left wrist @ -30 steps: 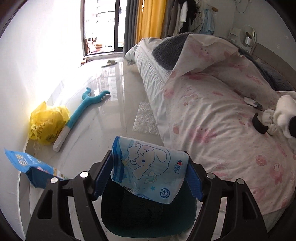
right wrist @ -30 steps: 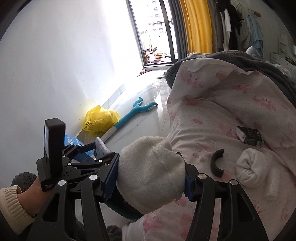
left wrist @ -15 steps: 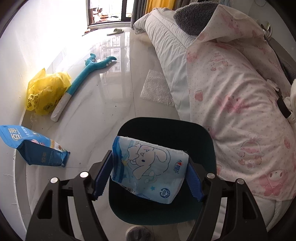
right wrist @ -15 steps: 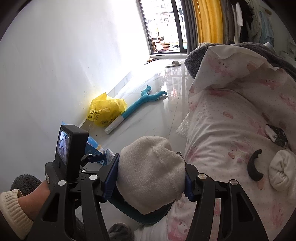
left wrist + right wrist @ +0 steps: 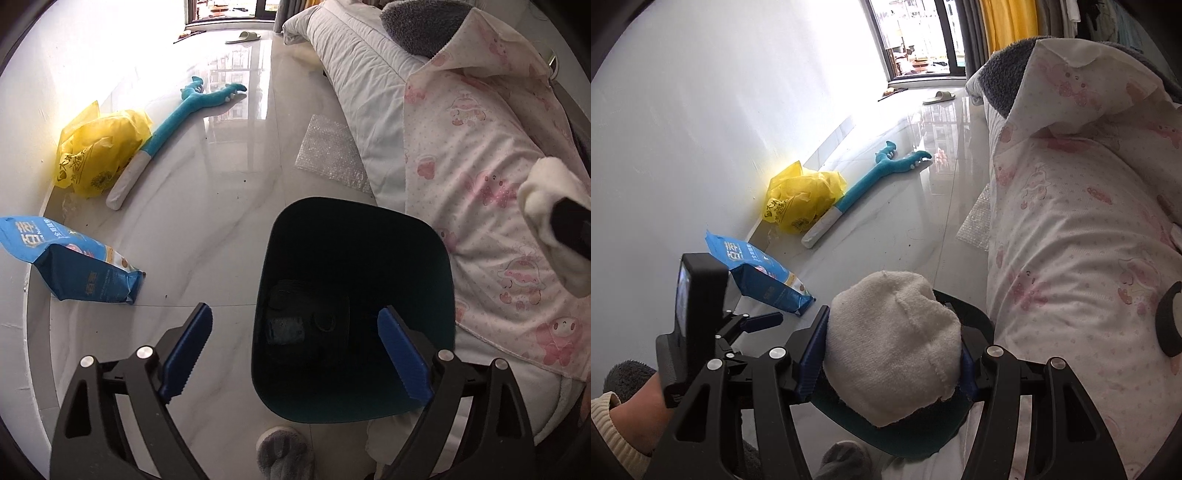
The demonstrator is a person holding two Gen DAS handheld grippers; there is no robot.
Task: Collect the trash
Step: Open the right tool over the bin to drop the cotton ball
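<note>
A dark teal bin (image 5: 413,236) stands on the floor beside the bed. My left gripper (image 5: 293,350) is open and empty just above the bin's mouth. A light blue wrapper (image 5: 286,328) lies dimly at the bin's bottom. My right gripper (image 5: 892,350) is shut on a balled white sock (image 5: 894,339) and holds it over the bin's rim (image 5: 897,439). The sock also shows at the right edge of the left wrist view (image 5: 546,199). The left gripper's body (image 5: 698,306) shows at lower left of the right wrist view.
On the floor by the wall lie a blue snack bag (image 5: 70,266), a yellow plastic bag (image 5: 96,151) and a teal long-handled toy (image 5: 177,114). Bubble wrap (image 5: 332,155) lies at the bed's foot. The bed with a pink-print quilt (image 5: 480,166) fills the right side.
My left gripper opened and the light blue wrapper dropped into the bin. My right gripper carried the sock from the bed toward the bin.
</note>
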